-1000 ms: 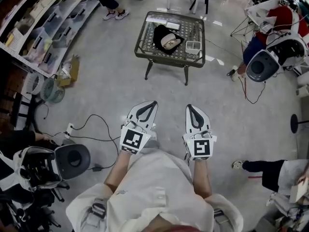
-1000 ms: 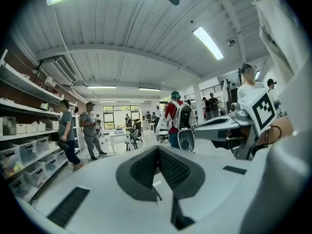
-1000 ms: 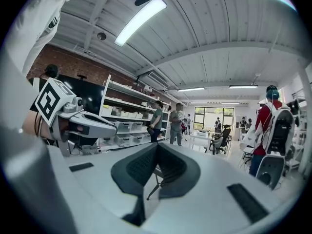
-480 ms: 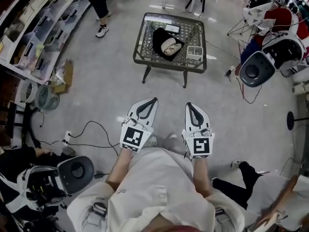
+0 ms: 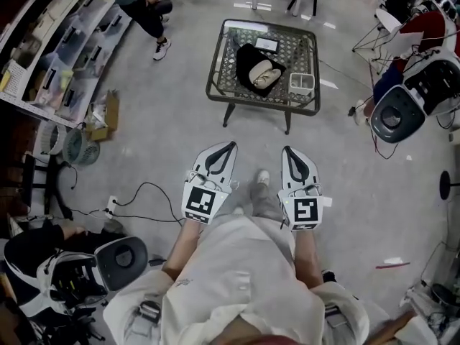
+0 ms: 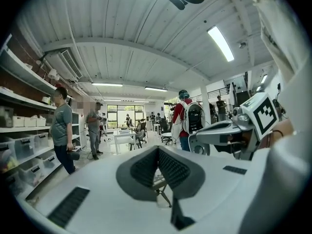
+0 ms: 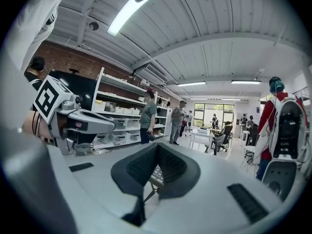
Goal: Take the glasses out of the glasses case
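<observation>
Shut tip to tip and empty: left tongs [image 5: 228,146], right tongs [image 5: 288,150]. Well apart from open black glasses case [image 5: 248,57], pale glasses [image 5: 263,72] inside, on dark mesh-topped worktop [image 5: 244,95]. Could shove case aside if brought in unopened.
</observation>
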`<action>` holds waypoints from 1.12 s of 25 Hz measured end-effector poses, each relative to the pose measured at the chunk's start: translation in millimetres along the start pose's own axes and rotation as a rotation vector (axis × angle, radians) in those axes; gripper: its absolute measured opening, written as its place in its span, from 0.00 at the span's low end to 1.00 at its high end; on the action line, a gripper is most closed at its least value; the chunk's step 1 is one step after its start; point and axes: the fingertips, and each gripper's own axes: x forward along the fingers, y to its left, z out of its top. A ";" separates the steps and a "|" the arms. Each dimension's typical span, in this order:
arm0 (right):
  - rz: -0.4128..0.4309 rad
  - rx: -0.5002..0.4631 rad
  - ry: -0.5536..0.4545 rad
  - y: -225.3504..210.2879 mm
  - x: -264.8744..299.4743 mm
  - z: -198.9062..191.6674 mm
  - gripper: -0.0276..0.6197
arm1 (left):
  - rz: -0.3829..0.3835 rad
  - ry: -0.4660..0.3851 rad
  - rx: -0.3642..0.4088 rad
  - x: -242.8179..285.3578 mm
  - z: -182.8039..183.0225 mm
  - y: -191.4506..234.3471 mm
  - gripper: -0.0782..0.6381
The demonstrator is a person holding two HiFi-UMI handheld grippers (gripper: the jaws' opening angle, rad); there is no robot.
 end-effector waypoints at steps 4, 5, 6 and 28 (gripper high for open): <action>0.022 0.013 -0.020 -22.6 27.4 5.7 0.05 | 0.015 0.014 0.012 31.4 4.3 9.3 0.13; 0.023 0.015 -0.020 -29.1 34.6 8.0 0.05 | 0.017 0.016 0.016 40.9 6.3 11.7 0.13; 0.024 0.015 -0.019 -36.7 42.3 9.6 0.05 | 0.020 0.016 0.020 51.4 8.4 14.3 0.13; 0.174 0.059 -0.031 -149.0 140.8 5.7 0.05 | 0.117 0.063 0.017 201.9 32.9 34.7 0.13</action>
